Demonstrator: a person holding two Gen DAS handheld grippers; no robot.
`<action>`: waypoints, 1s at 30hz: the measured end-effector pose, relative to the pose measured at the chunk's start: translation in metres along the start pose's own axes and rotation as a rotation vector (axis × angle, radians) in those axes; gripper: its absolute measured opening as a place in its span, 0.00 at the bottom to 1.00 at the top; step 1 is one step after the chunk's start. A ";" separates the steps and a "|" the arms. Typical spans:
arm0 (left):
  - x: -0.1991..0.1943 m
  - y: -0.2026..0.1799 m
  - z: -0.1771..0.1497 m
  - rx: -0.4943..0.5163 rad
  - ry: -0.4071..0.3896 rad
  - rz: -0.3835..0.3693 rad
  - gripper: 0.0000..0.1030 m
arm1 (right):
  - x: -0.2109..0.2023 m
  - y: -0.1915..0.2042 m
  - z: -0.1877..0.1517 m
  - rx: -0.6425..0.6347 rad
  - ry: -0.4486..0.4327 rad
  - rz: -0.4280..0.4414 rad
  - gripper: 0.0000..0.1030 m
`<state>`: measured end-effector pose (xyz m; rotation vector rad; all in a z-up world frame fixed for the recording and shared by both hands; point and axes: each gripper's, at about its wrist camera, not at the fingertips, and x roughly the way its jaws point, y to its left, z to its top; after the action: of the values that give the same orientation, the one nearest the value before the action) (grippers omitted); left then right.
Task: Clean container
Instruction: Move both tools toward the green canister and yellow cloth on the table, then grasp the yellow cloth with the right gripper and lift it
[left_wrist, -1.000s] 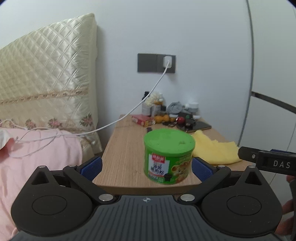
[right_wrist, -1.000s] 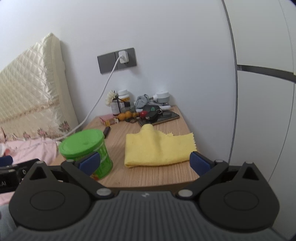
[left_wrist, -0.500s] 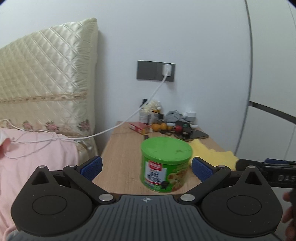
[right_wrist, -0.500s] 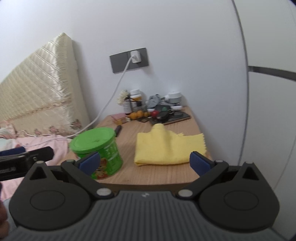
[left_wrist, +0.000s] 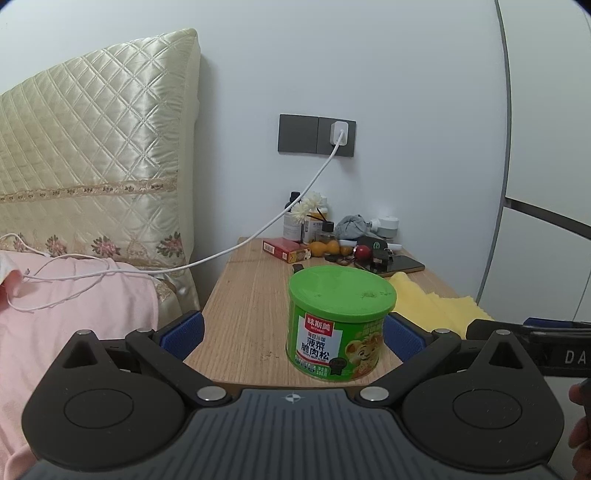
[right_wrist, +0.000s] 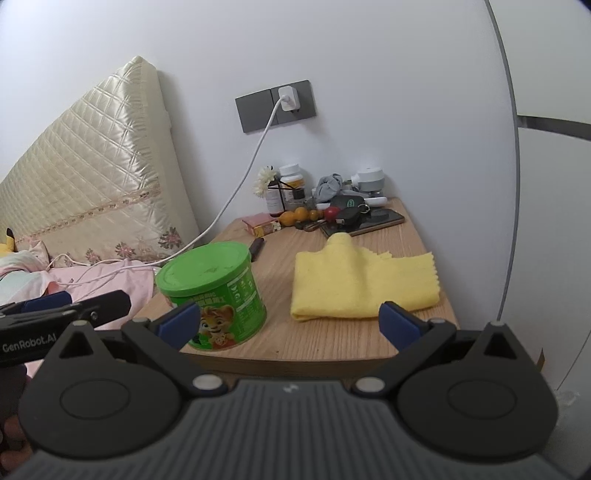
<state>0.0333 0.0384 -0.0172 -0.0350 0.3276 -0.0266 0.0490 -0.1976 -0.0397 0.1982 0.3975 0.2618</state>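
Both the left tongs (left_wrist: 293, 328) and right tongs (right_wrist: 290, 319) gape wide, the left's blue pad (left_wrist: 400, 334) seemingly partly hidden behind the green can (left_wrist: 341, 321).

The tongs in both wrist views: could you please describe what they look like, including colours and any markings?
Both the left tongs and the right tongs are matte black, with ribbed grey housing, round black discs, silver pivot screws and blue pads on the fingertips. White lettering shows on their sides: "GenRobot.AI" on the left, "DA" partly visible on the right. No cables or sleeves show.
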 end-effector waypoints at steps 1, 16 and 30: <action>0.001 -0.001 0.000 0.001 -0.003 0.000 1.00 | 0.000 -0.001 0.000 -0.004 -0.005 -0.003 1.00; 0.029 -0.014 -0.009 0.006 -0.044 -0.063 1.00 | 0.030 -0.020 0.020 -0.027 -0.053 -0.069 1.00; 0.051 -0.012 -0.021 0.025 -0.003 -0.087 1.00 | 0.168 -0.050 0.022 -0.015 0.122 -0.114 0.77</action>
<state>0.0749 0.0238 -0.0527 -0.0246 0.3228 -0.1173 0.2177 -0.1995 -0.0911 0.1445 0.5262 0.1650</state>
